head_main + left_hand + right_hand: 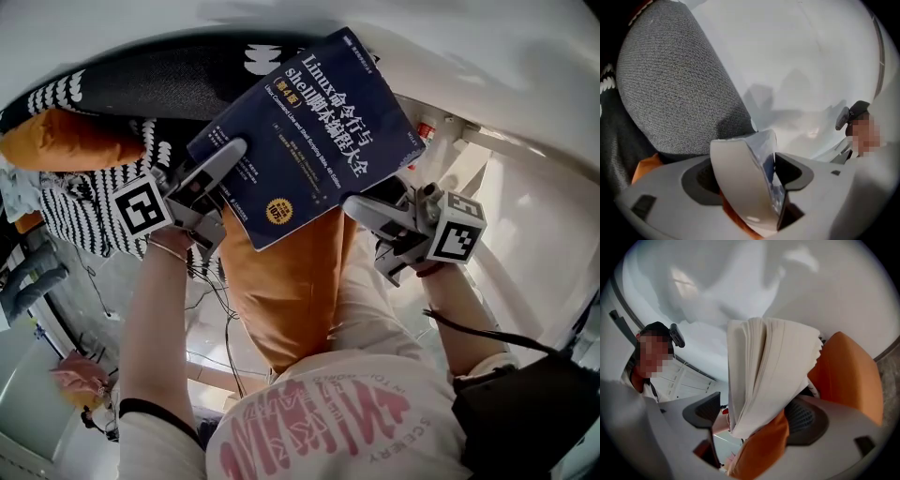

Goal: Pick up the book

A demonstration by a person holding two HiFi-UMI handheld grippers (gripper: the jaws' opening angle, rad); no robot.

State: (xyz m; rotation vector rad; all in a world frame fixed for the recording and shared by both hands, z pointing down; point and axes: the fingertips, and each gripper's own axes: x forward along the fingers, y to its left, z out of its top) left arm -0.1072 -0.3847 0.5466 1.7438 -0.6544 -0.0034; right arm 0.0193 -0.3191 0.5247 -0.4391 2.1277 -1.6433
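A dark blue book (300, 131) with white lettering on its cover is held up in front of me, tilted. My left gripper (225, 161) is shut on the book's left edge, one finger lying across the cover. In the left gripper view the book (765, 174) is clamped edge-on between the jaws of the left gripper (754, 176). My right gripper (367, 225) is at the book's lower right corner. In the right gripper view the book's white page block (764, 366) stands between the jaws of the right gripper (752, 417); these look open, with a gap at the left pad.
Below the book are the person's orange trousers (281, 291). An orange cushion (66, 141) and black-and-white patterned fabric (84, 202) lie to the left. A grey rounded cushion (670, 84) sits behind the left gripper. A white surface (469, 56) spreads behind and to the right.
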